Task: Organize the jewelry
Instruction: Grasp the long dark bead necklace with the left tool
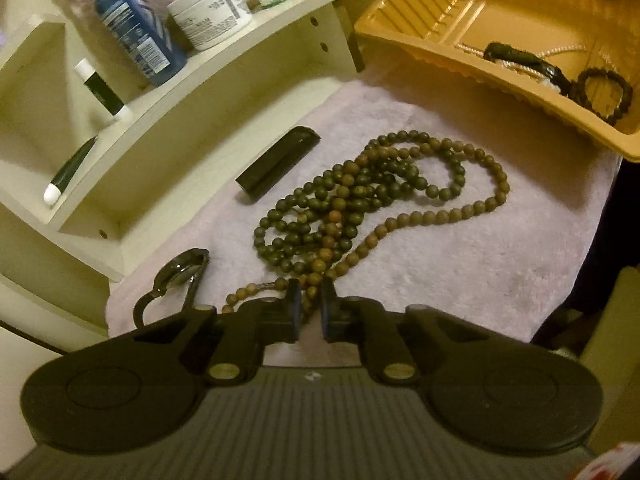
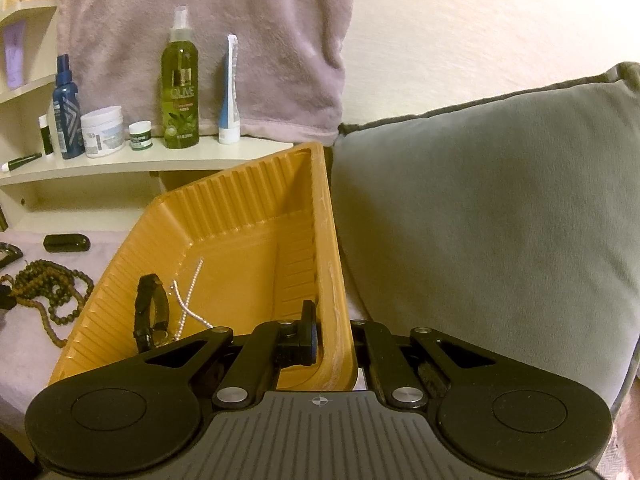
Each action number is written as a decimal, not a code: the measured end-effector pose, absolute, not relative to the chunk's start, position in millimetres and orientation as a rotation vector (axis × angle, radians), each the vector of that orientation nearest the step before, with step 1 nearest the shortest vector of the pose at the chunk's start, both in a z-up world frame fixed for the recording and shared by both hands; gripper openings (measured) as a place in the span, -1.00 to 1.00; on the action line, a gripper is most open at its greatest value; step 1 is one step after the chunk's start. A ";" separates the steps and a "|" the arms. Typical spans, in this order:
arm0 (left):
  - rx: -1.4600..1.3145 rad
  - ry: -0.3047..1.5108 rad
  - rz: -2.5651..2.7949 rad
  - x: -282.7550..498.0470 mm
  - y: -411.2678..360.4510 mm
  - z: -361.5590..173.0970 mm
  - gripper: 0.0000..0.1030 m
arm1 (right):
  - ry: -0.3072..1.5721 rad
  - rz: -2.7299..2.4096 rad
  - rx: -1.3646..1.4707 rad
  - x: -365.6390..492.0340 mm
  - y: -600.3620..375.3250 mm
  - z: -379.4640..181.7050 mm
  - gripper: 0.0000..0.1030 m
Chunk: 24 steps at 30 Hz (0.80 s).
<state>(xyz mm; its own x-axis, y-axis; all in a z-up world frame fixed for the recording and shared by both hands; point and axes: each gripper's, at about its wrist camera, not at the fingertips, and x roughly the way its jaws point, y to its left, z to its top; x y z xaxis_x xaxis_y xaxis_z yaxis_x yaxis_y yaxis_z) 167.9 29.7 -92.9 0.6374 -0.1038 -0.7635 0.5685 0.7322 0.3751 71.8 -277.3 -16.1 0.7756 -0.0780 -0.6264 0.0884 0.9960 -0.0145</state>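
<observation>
Gripping the near strand of the wooden bead necklace [image 1: 360, 200], the left tongs [image 1: 311, 304] stand almost shut, with only a narrow gap where the beads pass between the two fingers. No earlier view is given, so only this grip can be told. The rest of the necklace lies in a loose heap on the pale plush cloth [image 1: 480, 264], just ahead of the tongs. To the left of the heap lies a small black case [image 1: 278, 170], and nearer the left tongs lies a dark piece with a shiny round face [image 1: 182, 270]; what it is I cannot tell.

The right tongs [image 2: 334, 336] are closed on the side wall of the orange tray [image 2: 240, 216]: one finger is inside the wall, the other outside and hidden behind the rim. The tray is tilted, its far end raised. Inside it lie a black wristwatch [image 2: 152, 312] and a thin silver chain [image 2: 188, 292]; the left wrist view also shows a dark bead bracelet [image 1: 606, 94] in the tray.

Behind, a cream shelf [image 2: 160, 162] carries a blue bottle [image 2: 66, 112], a white jar [image 2: 102, 130] and a green spray bottle [image 2: 180, 88]. A grey cushion [image 2: 480, 220] stands just beside the tray.
</observation>
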 end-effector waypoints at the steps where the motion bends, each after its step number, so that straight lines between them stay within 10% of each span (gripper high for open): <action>1: 0.652 0.796 -0.413 167.1 28.7 -92.3 -0.84 | 0.676 -0.088 0.016 71.8 -277.0 -15.4 -0.92; 24: 0.220 0.509 -0.431 142.2 38.1 38.1 -0.89 | 0.659 -0.079 0.015 66.7 -273.4 -10.3 -0.91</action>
